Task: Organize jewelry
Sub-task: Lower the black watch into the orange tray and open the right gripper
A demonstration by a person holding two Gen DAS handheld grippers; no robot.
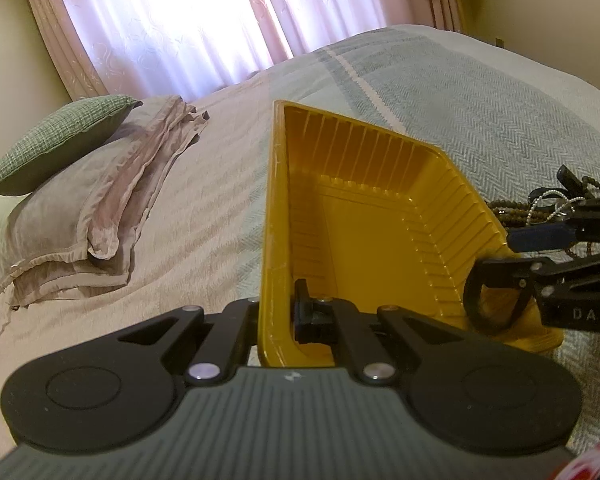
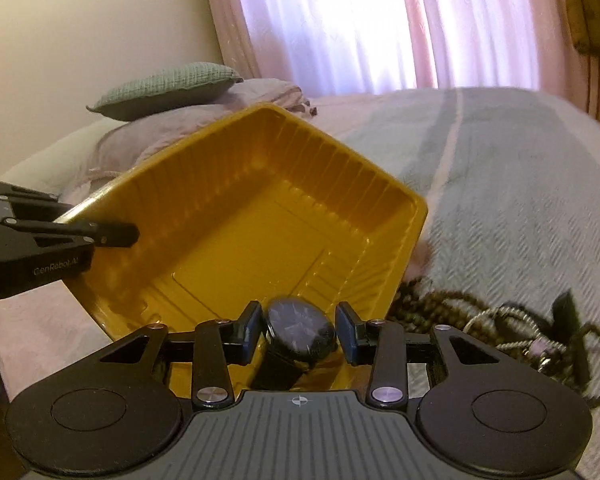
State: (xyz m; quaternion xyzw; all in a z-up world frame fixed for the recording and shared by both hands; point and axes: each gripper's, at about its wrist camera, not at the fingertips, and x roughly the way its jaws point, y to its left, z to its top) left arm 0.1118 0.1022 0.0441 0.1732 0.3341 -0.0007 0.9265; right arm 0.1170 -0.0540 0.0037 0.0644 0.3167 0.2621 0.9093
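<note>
Item: we've R gripper [image 2: 297, 333] clamped on black watch [image 2: 300, 334] above near corner of yellow tray [image 2: 228, 208], L gripper [image 1: 290, 314] pinching its rim, bead necklaces [image 2: 452, 312] rightward on bed [image 2: 520, 168].

We see the yellow tray [image 2: 260, 200] open on top, its floor bare. The left gripper [image 2: 116, 236] blocks its left rim and the watch [image 2: 300, 330] hangs at the near edge. Beads [image 2: 440, 308] clutter the bed [image 2: 520, 200] to its right.
</note>
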